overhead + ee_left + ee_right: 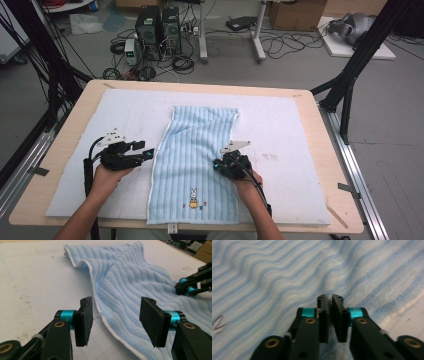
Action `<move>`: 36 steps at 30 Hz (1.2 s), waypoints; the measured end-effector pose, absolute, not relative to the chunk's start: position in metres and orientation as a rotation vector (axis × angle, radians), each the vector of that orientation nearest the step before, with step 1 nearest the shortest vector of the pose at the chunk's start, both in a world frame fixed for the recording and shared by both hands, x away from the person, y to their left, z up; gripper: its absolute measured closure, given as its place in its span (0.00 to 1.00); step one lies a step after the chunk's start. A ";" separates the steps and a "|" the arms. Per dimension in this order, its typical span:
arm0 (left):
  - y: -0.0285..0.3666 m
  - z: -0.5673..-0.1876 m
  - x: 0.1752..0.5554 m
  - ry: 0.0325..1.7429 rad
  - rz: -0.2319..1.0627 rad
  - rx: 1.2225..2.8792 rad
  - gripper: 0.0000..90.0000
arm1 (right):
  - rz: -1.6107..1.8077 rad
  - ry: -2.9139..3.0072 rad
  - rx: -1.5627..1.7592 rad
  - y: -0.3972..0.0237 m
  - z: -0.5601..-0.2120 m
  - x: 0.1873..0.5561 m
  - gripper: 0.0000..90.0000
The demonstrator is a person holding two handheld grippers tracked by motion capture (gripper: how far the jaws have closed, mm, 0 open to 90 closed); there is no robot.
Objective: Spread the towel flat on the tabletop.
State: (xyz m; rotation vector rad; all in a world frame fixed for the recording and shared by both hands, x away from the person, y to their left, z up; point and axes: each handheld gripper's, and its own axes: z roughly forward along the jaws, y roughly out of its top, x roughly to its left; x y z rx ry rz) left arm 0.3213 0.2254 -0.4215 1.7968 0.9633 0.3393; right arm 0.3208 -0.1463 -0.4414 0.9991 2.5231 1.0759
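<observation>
A light blue towel [195, 160] with paler ribbed stripes and a white edging is seen, marked by a small rabbit motif [193, 198] in white and yellow. A white mat [280, 130] is laid over a pale wooden table [325, 165].

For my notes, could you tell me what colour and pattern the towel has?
The towel is light blue with ribbed stripes and a white edge, clearest in the left gripper view.

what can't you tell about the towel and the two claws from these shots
- Right claw: the right gripper view is blurred, so a pinched fold of the towel cannot be told.
- Towel's near edge: cut off by the table edge in the high view.
- Rabbit print: too small for detail.
</observation>
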 end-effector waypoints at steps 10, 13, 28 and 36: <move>0.221 -0.428 0.330 0.956 0.331 1.826 0.49 | 1.143 2.728 0.863 -0.162 -0.439 0.287 0.95; 0.221 -0.429 0.335 0.964 0.326 1.828 0.49 | 1.167 2.767 0.865 -0.170 -0.439 0.283 0.95; 0.179 -0.444 0.368 0.952 0.266 1.954 0.55 | 1.146 2.410 1.083 -0.167 -0.435 0.323 0.53; 0.164 -0.447 0.364 0.867 0.325 2.091 0.96 | 1.061 2.473 1.011 -0.156 -0.443 0.327 0.85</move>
